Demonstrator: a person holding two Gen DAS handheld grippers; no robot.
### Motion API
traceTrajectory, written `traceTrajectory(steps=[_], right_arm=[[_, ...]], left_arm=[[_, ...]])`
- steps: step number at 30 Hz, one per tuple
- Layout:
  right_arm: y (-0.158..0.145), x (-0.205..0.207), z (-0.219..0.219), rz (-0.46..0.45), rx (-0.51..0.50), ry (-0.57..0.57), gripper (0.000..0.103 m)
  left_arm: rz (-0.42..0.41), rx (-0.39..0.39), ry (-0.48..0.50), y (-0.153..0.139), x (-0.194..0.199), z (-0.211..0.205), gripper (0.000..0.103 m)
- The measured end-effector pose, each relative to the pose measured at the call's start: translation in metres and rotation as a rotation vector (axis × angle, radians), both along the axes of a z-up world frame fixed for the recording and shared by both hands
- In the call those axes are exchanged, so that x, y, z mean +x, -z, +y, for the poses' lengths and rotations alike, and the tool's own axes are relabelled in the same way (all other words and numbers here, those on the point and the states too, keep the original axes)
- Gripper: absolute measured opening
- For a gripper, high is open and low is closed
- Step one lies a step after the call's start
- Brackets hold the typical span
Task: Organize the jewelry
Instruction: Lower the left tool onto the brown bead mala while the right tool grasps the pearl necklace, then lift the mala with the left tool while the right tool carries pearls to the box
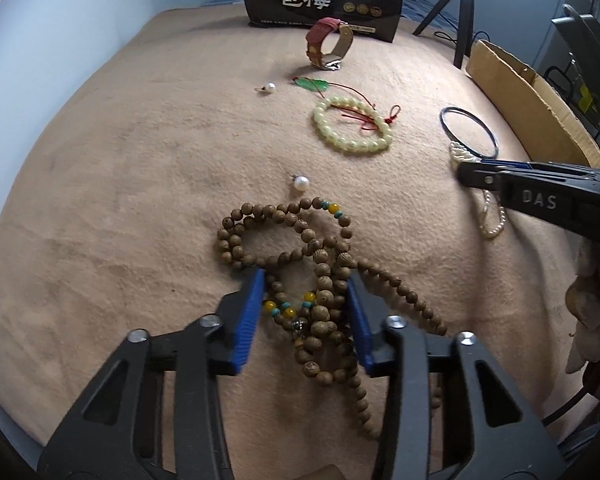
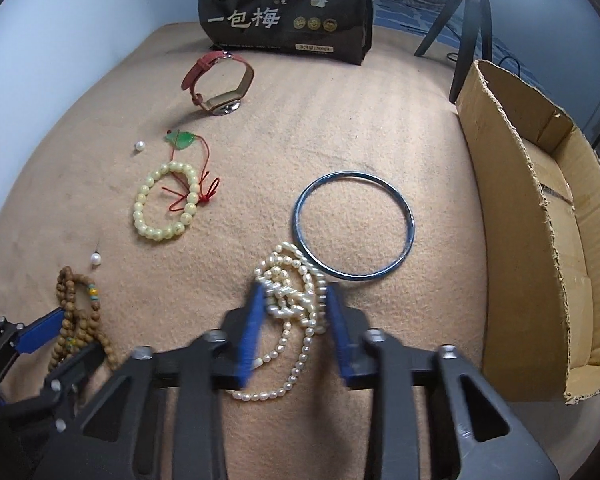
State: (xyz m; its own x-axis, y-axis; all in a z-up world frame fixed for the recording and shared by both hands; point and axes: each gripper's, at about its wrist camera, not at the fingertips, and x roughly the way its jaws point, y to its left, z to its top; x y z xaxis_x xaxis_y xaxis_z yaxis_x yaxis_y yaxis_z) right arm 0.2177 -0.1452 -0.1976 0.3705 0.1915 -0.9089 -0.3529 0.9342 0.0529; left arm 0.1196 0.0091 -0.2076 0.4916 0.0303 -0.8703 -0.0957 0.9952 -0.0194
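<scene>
Wood beads point(image 1: 320, 280): near, limp, light; left gripper point(image 1: 306, 300) pinches the bunched strands | Pearls point(image 2: 292, 300): right by bangle point(image 2: 354, 226), slippery, fragile; right gripper point(image 2: 294, 312) pinches the knotted clump

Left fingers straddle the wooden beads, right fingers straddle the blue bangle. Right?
Not quite. The right gripper straddles the pearl strand, not the bangle, which lies just beyond, as the right wrist view shows. The left gripper does straddle the wooden beads.

Home bedroom: blanket-covered bed point(image 2: 340, 140), snack bag point(image 2: 288, 8).
</scene>
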Motion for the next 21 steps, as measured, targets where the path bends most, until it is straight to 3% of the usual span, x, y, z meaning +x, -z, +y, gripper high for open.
traceTrajectory(steps=[2,4,8,14,21], right_arm=[[0.0,0.002,-0.004,0.007,0.022,0.011,0.012],[0.0,0.004,-0.005,0.01,0.032,0.013,0.007],[-0.004,0.002,-0.006,0.008,0.048,0.007,0.006],[-0.018,-0.004,-0.016,0.001,0.09,0.018,0.006],[-0.053,-0.014,-0.029,-0.045,0.149,0.02,0.006]], left_arm=[[-0.003,0.018,0.001,-0.001,0.0,0.001,0.02],[-0.003,0.009,-0.004,-0.002,0.0,0.004,0.012],[0.01,-0.071,-0.029,-0.005,0.001,0.016,0.011],[-0.011,-0.082,-0.016,-0.017,-0.003,0.011,0.011],[-0.067,-0.111,0.015,-0.046,-0.012,0.005,0.011]])
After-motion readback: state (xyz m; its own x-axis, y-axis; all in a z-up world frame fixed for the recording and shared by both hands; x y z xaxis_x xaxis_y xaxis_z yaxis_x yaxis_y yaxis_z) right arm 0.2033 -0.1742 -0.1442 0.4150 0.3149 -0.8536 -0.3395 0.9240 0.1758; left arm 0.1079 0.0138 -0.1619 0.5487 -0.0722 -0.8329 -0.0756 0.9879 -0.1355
